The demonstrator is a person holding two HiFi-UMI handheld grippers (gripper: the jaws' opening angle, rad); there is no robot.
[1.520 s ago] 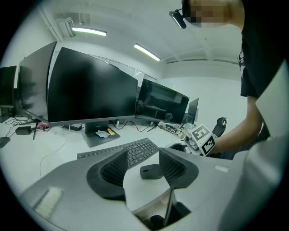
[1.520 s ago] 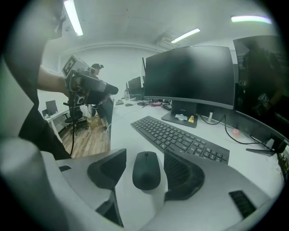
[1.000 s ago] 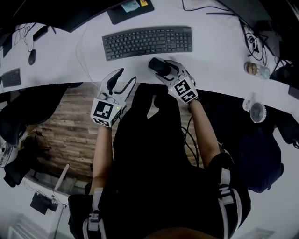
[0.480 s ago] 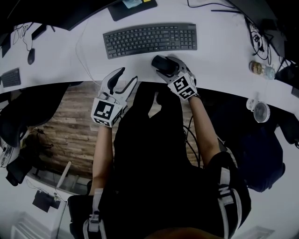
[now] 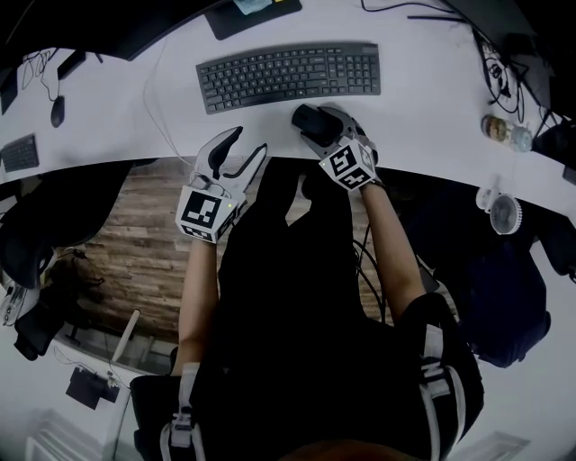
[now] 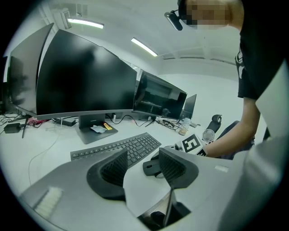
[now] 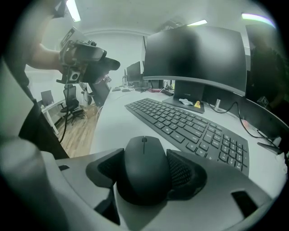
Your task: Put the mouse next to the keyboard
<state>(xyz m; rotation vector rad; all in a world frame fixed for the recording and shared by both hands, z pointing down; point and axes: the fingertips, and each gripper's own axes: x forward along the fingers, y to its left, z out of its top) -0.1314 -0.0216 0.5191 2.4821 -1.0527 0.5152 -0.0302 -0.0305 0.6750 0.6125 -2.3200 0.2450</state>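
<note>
A black mouse (image 5: 306, 119) lies on the white desk (image 5: 423, 108), just in front of the right half of the black keyboard (image 5: 288, 76). My right gripper (image 5: 320, 126) is shut on it. In the right gripper view both pads press the sides of the mouse (image 7: 144, 167), and the keyboard (image 7: 189, 126) runs close ahead. My left gripper (image 5: 247, 144) stands open with nothing between its fingers, over the desk's front edge to the left of the mouse. In the left gripper view, the mouse (image 6: 151, 168) and the keyboard (image 6: 117, 151) show beyond its open jaws.
A monitor stand base (image 5: 243, 18) sits behind the keyboard. At the far left are a second mouse (image 5: 58, 110) and a second keyboard (image 5: 20, 153). A small fan (image 5: 504, 214), a jar (image 5: 500, 133) and cables lie at the right. Wooden floor shows below the desk's curved front edge.
My right gripper has sunk a little toward the desk with the mouse in it. The left gripper has hardly moved.
</note>
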